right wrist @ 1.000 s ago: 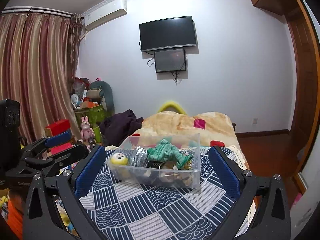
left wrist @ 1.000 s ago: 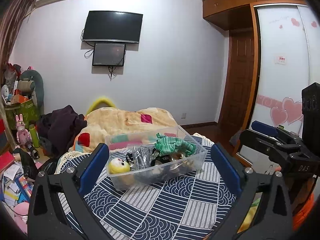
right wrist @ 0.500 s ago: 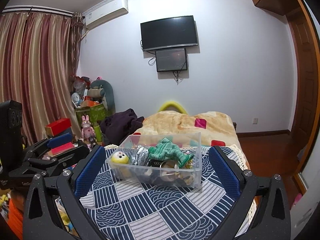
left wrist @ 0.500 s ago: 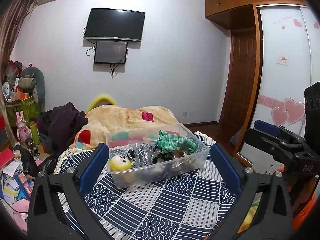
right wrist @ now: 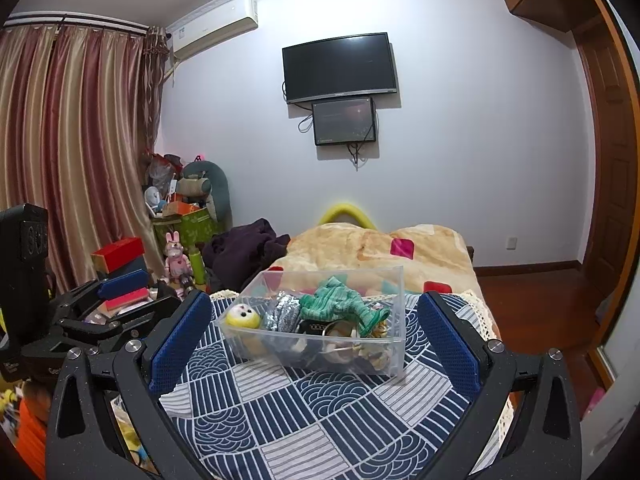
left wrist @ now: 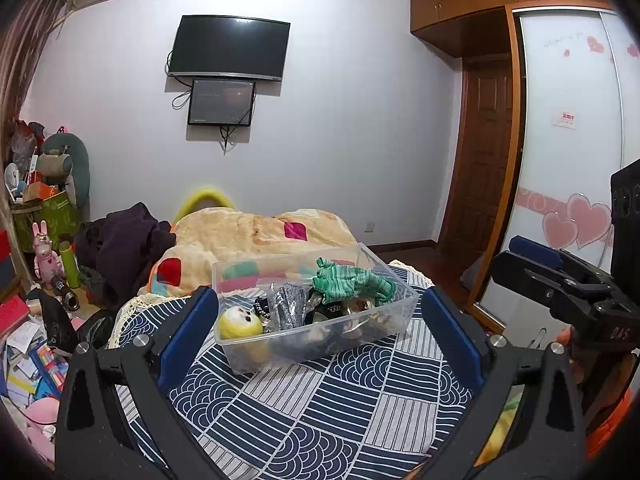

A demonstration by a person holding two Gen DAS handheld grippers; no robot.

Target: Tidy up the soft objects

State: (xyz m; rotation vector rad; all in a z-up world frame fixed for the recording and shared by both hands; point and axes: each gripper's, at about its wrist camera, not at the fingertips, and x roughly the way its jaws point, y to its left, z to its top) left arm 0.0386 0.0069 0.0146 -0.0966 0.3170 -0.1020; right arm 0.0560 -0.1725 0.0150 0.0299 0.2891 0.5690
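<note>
- Left gripper (left wrist: pixel 318 322) hovers over the bed, fingers spread wide, nothing between them
- Clear bin (left wrist: pixel 320 338) sits on the blue patterned bedspread (left wrist: pixel 340 412); inside, a yellow plush ball (left wrist: pixel 239 322) lies left, a green knitted toy (left wrist: pixel 352 282) on top
- Right gripper (right wrist: pixel 314 328) hangs wide apart too, empty

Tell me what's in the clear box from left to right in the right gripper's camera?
Inside the clear box: yellow ball toy → shiny silver bag → green striped soft toy.
</note>
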